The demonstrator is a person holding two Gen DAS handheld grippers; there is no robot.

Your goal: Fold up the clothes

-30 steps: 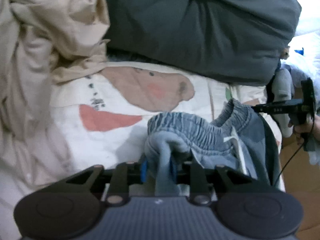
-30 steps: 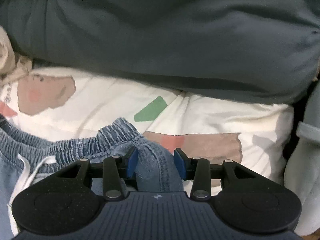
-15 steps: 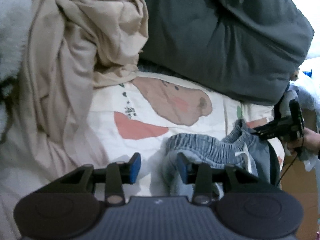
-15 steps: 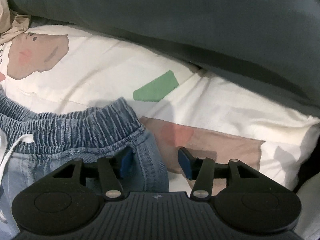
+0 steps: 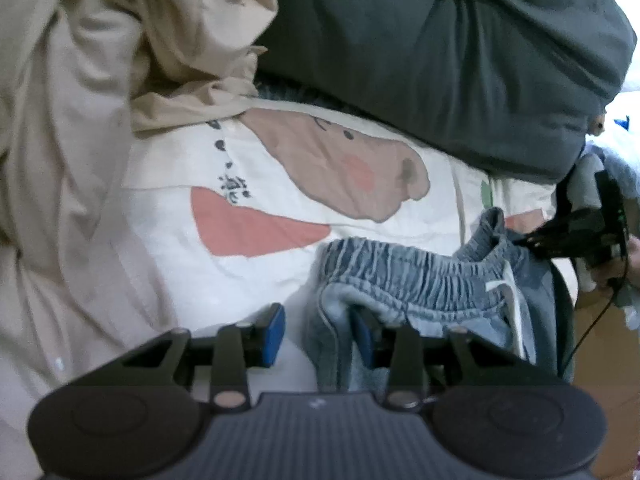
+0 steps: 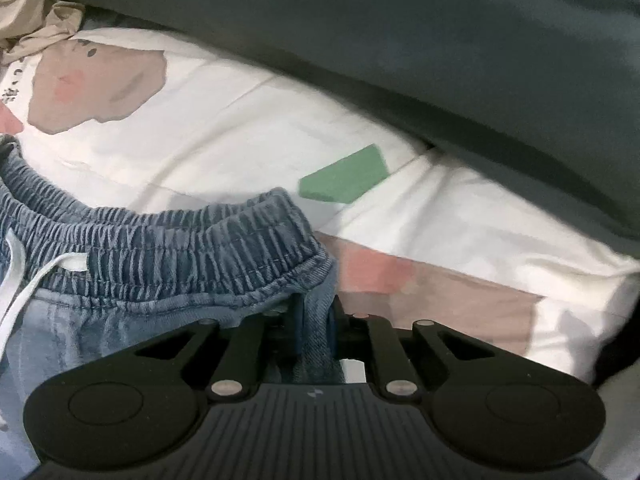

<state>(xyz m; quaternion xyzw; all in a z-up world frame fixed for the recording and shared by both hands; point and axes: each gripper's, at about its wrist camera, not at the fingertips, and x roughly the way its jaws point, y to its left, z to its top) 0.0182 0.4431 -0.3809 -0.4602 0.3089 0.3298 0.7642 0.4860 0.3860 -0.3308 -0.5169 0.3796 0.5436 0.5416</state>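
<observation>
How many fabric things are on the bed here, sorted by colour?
Blue denim: 1, the shorts
Beige: 1, the crumpled garment
Dark grey: 1, the duvet
White printed: 1, the bedsheet
Total: 4

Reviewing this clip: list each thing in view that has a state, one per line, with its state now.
Left tongs: open, astride the waistband corner, pads not pressing it.
Right tongs: have just closed, clamped on the other waistband corner.
Denim shorts: unfolded, waistband bunched, lying on the printed sheet.
White drawstring: untied, hanging loose.
Beige garment: crumpled, unfolded.
Dark grey duvet: heaped behind.
</observation>
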